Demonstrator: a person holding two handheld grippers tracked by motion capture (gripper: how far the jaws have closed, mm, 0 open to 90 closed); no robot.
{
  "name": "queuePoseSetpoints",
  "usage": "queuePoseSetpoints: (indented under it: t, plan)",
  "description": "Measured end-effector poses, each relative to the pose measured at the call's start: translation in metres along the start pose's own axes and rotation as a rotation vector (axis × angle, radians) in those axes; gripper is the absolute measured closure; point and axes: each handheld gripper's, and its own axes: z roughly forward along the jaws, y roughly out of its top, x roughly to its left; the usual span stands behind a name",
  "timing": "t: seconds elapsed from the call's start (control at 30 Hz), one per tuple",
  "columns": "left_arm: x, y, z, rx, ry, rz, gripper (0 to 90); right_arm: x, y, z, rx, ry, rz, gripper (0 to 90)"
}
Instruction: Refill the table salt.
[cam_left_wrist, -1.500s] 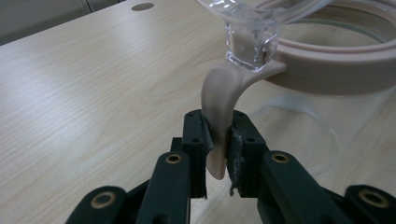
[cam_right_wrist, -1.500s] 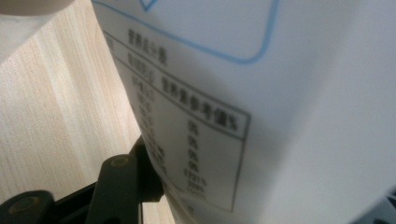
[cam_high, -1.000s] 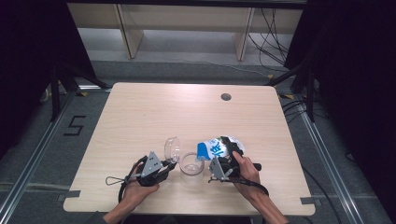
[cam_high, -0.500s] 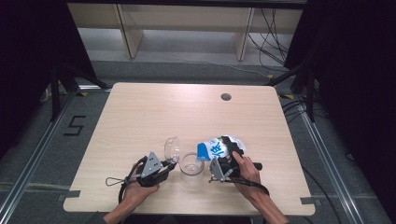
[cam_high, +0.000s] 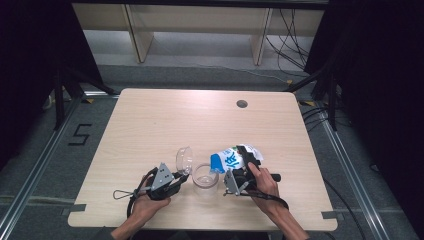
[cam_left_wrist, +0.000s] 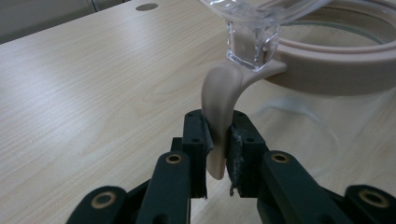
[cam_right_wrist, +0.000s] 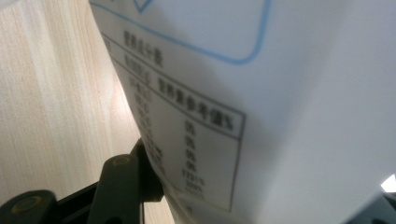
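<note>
On the pale wood-grain table (cam_high: 150, 125), the left gripper (cam_left_wrist: 217, 154) pinches the smooth beige tab (cam_left_wrist: 219, 100) of a clear round jar (cam_high: 205, 176) with its hinged lid (cam_high: 184, 159) open, while the right gripper (cam_high: 239, 176) clamps a glossy blue-and-white pouch (cam_high: 231, 159), tilted mouth-left over the jar's near-centre opening.

A clear glass jar (cam_high: 205, 175) with a beige plastic collar stands upright at lower centre of the high view; its round clear hinged lid (cam_high: 184, 159) is flipped open and tilts up to its left. Just right of the jar, a white-and-blue printed bag (cam_high: 231, 159) leans with its blue end toward the jar's mouth
</note>
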Motion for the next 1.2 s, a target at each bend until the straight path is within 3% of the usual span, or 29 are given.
queuePoseSetpoints:
  t: [0.03,0.27,0.3,0.47,0.57,0.73,0.77,0.8,0.93,0.97,1.2]
  plan:
    - [-0.0004,0.0000,-0.0003,0.002,0.002,0.000,78.0,0.0047,0.0003,-0.0020,0.029,0.013,0.084,48.1]
    - [-0.0003,-0.0001,-0.0001,0.000,0.001,-0.001,77.9,0.0029,-0.0006,-0.0006,0.005,-0.009,0.061,48.1]
    - [0.0000,-0.0001,0.0001,0.001,0.000,0.002,77.9,0.0017,-0.0010,0.0001,-0.009,-0.017,0.033,48.1]
    - [-0.0002,-0.0001,0.0000,0.000,0.000,-0.001,77.9,0.0023,-0.0002,-0.0015,0.006,-0.022,0.027,48.4]
    - [0.0001,0.0001,-0.0003,0.006,-0.002,0.003,78.0,0.0012,0.0005,-0.0004,-0.007,-0.018,-0.010,48.5]
    - [-0.0002,-0.0001,0.0000,0.001,0.001,-0.001,78.0,0.0029,0.0016,-0.0021,0.004,-0.041,-0.009,48.8]
    - [-0.0004,-0.0001,-0.0002,0.002,0.002,0.000,77.9,-0.0001,0.0025,-0.0024,0.003,-0.048,-0.061,48.8]
    - [-0.0003,-0.0001,-0.0001,0.002,0.001,0.001,77.9,-0.0008,0.0027,-0.0023,-0.001,-0.049,-0.073,48.8]
    - [-0.0001,-0.0002,0.0001,0.000,0.000,0.000,78.0,0.0009,0.0026,-0.0024,0.003,-0.051,-0.058,48.8]
    - [-0.0002,-0.0002,-0.0001,0.001,0.000,-0.001,77.9,0.0026,0.0022,-0.0030,0.006,-0.060,-0.031,48.8]
    - [0.0000,-0.0002,0.0002,-0.001,-0.001,-0.001,78.0,0.0017,0.0022,-0.0040,0.017,-0.078,-0.051,49.1]
